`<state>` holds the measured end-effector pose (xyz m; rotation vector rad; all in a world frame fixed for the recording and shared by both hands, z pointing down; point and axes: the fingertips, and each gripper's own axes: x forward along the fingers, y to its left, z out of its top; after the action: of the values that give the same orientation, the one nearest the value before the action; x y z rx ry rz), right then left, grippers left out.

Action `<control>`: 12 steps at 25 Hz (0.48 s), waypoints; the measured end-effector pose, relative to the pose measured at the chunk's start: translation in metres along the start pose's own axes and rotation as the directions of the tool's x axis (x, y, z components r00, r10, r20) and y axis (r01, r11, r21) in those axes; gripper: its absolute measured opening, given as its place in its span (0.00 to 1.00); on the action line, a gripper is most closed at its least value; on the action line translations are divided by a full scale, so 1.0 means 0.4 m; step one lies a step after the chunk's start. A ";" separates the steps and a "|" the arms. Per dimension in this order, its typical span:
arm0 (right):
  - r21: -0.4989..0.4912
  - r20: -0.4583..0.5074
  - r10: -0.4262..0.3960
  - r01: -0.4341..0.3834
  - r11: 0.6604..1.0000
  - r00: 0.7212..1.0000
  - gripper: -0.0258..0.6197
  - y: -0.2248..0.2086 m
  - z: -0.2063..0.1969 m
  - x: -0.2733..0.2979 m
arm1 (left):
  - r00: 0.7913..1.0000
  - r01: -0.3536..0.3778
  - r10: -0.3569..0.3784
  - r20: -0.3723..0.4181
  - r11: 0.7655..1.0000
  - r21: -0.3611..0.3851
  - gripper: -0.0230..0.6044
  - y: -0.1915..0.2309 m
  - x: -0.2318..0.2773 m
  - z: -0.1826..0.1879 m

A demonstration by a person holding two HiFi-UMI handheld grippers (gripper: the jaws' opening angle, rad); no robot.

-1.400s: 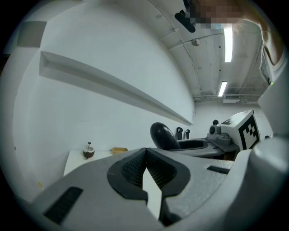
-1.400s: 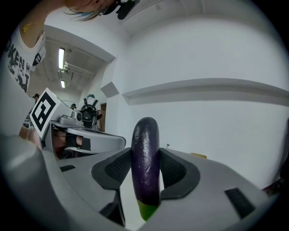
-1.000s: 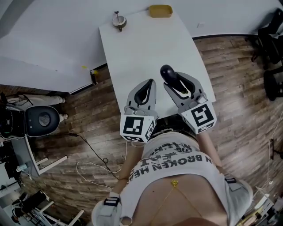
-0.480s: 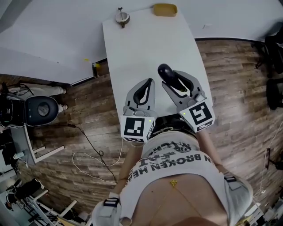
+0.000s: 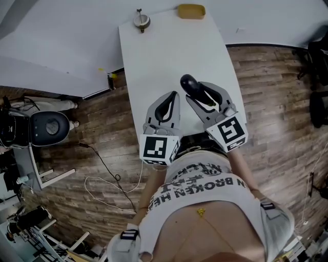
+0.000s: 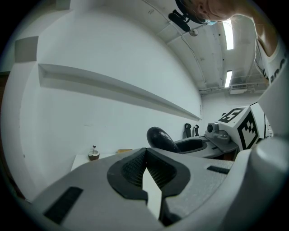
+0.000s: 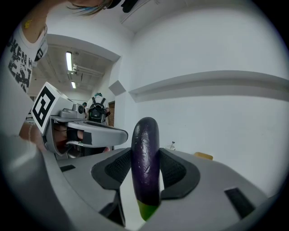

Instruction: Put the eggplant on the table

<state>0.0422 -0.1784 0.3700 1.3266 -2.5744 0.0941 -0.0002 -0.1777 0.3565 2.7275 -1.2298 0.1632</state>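
A dark purple eggplant [image 5: 187, 83] with a green stem end [image 7: 145, 211] stands between the jaws of my right gripper [image 5: 201, 95], which is shut on it above the near part of the white table [image 5: 164, 51]. In the right gripper view the eggplant [image 7: 145, 153] rises upright between the two black pads. My left gripper [image 5: 170, 100] hovers just to its left, shut with nothing in it. From the left gripper view [image 6: 144, 158] the eggplant [image 6: 159, 138] shows to the right, in the other gripper.
At the table's far edge lie a yellow dish [image 5: 191, 11] and a small round brown object with a stem [image 5: 140, 20]. Wooden floor surrounds the table, with a black round stool [image 5: 48, 128] and loose cables [image 5: 110, 179] at the left. A white wall is behind.
The right gripper has swung slightly to the left with the eggplant still gripped. The left gripper has stayed in place. The head view has shifted a little.
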 end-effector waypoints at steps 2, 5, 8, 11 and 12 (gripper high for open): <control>-0.003 -0.003 0.005 -0.005 1.000 1.000 0.34 -0.001 -0.002 -0.003 | 1.000 -0.004 0.004 0.001 1.000 -0.001 0.03 -0.002 -0.001 0.001; -0.011 -0.006 0.013 -0.013 1.000 1.000 0.34 0.001 -0.004 0.000 | 1.000 -0.010 0.010 0.002 1.000 -0.003 0.03 0.001 -0.004 0.000; -0.010 -0.012 0.012 -0.012 1.000 1.000 0.34 0.003 -0.009 0.002 | 1.000 -0.014 0.014 0.004 1.000 -0.005 0.03 0.002 -0.009 -0.003; -0.010 -0.017 0.019 -0.019 1.000 1.000 0.34 0.007 -0.013 0.004 | 1.000 -0.019 0.019 0.004 1.000 -0.006 0.03 0.001 -0.015 -0.005; -0.010 -0.018 0.023 -0.023 1.000 1.000 0.34 0.008 -0.014 0.005 | 1.000 -0.020 0.020 0.003 1.000 -0.007 0.03 0.002 -0.016 -0.006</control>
<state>0.0393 -0.1773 0.3760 1.2875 -2.5724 0.0964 -0.0052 -0.1731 0.3578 2.7116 -1.2566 0.1567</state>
